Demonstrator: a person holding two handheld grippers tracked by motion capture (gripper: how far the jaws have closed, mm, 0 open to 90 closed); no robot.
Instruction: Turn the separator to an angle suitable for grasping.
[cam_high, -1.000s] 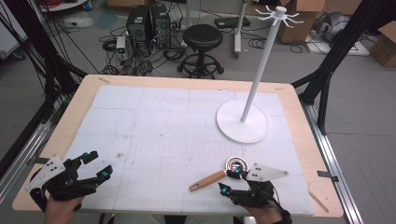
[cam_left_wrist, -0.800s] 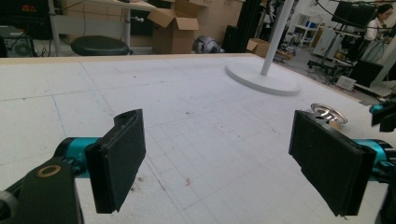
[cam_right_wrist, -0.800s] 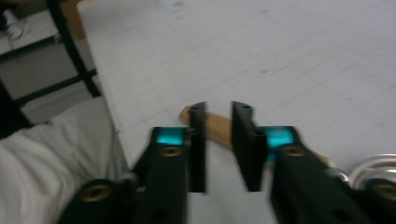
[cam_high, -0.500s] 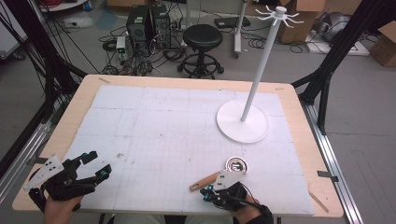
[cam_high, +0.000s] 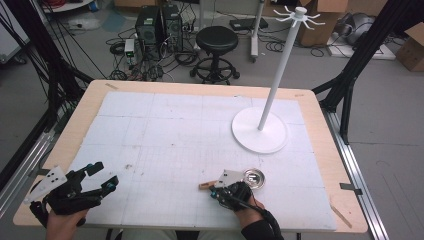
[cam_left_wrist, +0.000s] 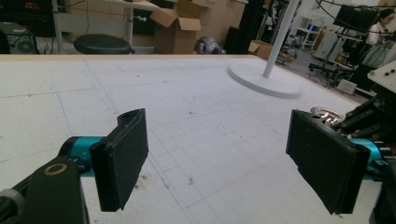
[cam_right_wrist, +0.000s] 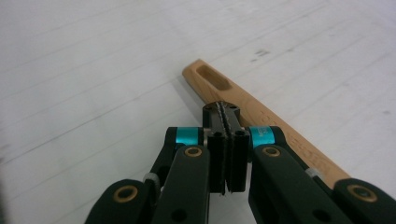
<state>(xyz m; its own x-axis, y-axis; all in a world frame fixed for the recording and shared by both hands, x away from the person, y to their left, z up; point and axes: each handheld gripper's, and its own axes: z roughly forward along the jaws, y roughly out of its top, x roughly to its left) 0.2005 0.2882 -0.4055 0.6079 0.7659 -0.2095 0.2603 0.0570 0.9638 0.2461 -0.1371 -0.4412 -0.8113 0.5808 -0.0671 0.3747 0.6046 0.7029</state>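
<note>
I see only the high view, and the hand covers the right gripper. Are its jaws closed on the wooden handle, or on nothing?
Observer: The right gripper is shut, pads flat together, with nothing between them. The wooden handle lies just beyond the tips.
Operator: Which end of the handle is near the tips?
Observer: The end with the long slot cut in it.
Operator: And the left gripper?
Observer: The left gripper is open; between its jaws I see the white mat and nothing held.
</note>
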